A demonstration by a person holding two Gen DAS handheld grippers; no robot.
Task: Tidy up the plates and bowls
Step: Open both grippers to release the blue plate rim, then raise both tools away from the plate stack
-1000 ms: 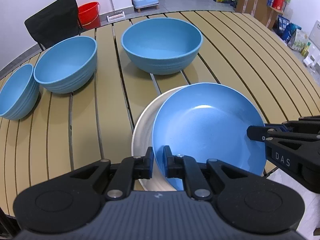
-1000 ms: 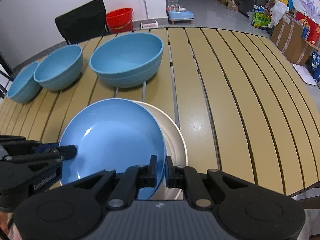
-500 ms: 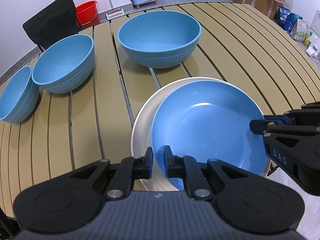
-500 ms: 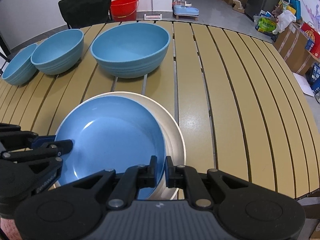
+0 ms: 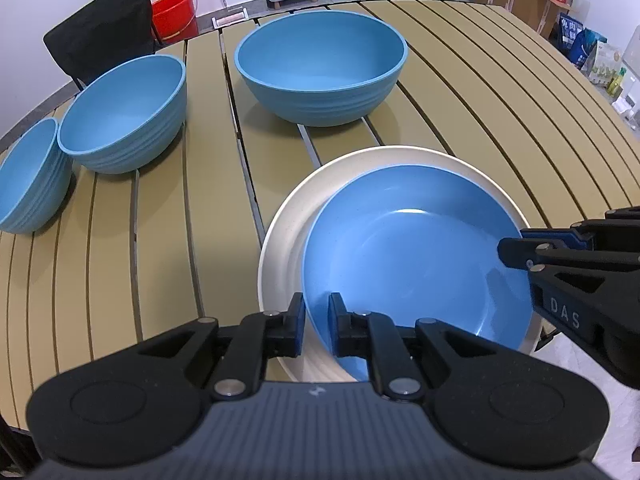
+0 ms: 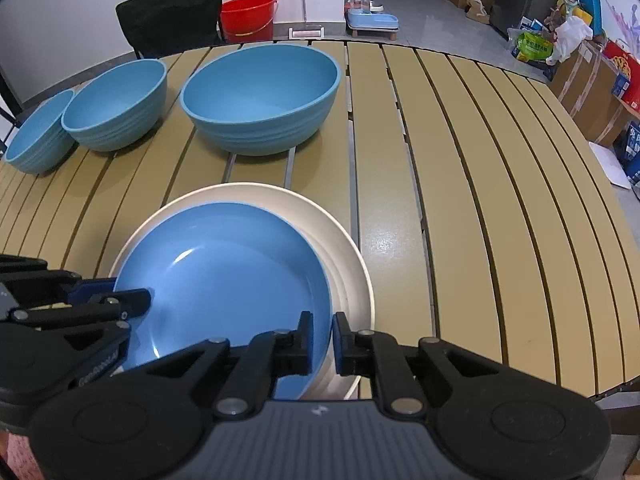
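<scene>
The blue plate (image 5: 416, 256) sits nested in the larger cream plate (image 5: 288, 216) near the front edge of the slatted table (image 6: 460, 184), pushed a little toward that near edge so a crescent of cream shows on the far side. Both grippers straddle the blue plate's rim from opposite sides: the left gripper (image 5: 316, 322) has the rim running between its fingers at the plate's near-left edge, and the right gripper (image 6: 320, 338) does the same at the near-right edge. The jaws of both are opening, a slim gap now showing on either side of the rim, so the plate looks let go and resting on the cream one by its own weight. Toward the far side of the table three blue bowls stand in a row, upright and apart from the plates: the large bowl (image 5: 320, 64) straight beyond the stack, the medium bowl (image 5: 128, 112) to its left, and the small bowl (image 5: 30, 176) touching or nearly touching it by the left edge. With the plates stacked, I judge the bowls come next; they lie ahead and to the left, so the left gripper is the nearer one, especially to the two smaller bowls.
</scene>
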